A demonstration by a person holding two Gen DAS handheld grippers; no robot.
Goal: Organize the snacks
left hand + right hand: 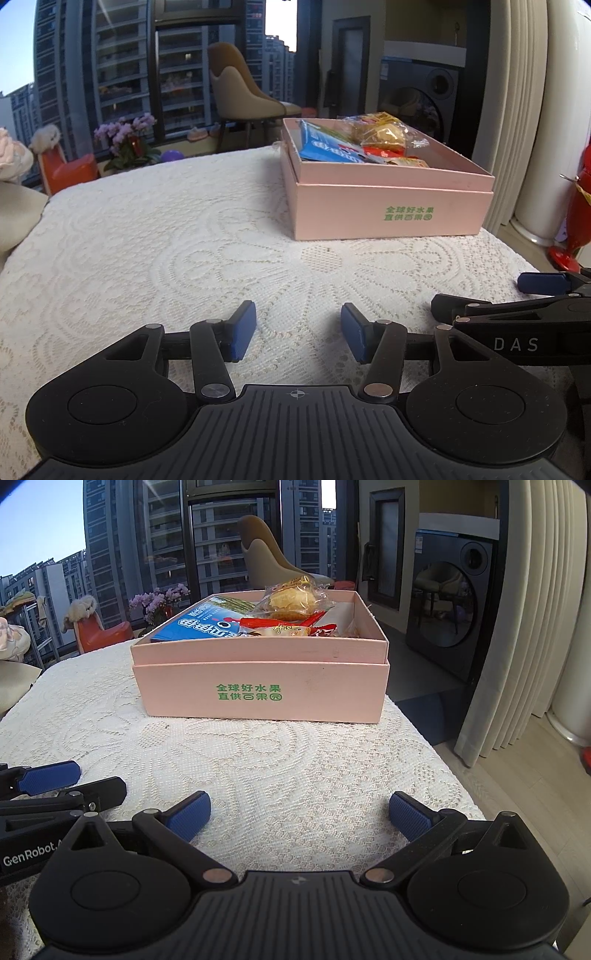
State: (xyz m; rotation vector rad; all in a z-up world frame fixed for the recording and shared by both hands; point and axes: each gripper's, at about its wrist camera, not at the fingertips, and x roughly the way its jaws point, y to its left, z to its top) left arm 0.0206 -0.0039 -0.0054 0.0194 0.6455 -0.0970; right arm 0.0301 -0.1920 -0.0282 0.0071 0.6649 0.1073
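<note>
A pink cardboard box (391, 212) (258, 694) with green print stands on the lace-covered table, at its far right. Inside lie a blue snack packet (325, 147) (199, 626), a clear-wrapped yellow pastry (380, 134) (291, 600) and red-wrapped sweets (295, 626). My left gripper (298, 334) hovers low over the cloth, well short of the box, open with nothing between its blue pads. My right gripper (300, 816) is beside it on the right, open wider and empty, facing the box's front. Each gripper's fingers (543, 282) (48, 775) show at the edge of the other's view.
The white lace tablecloth (155, 240) (92, 716) covers the table; its right edge drops off beside the box (424, 734). Beyond are a beige chair (240, 88), purple flowers (125, 136), a washing machine (450, 602), a pale curtain (517, 627) and a red object (576, 206).
</note>
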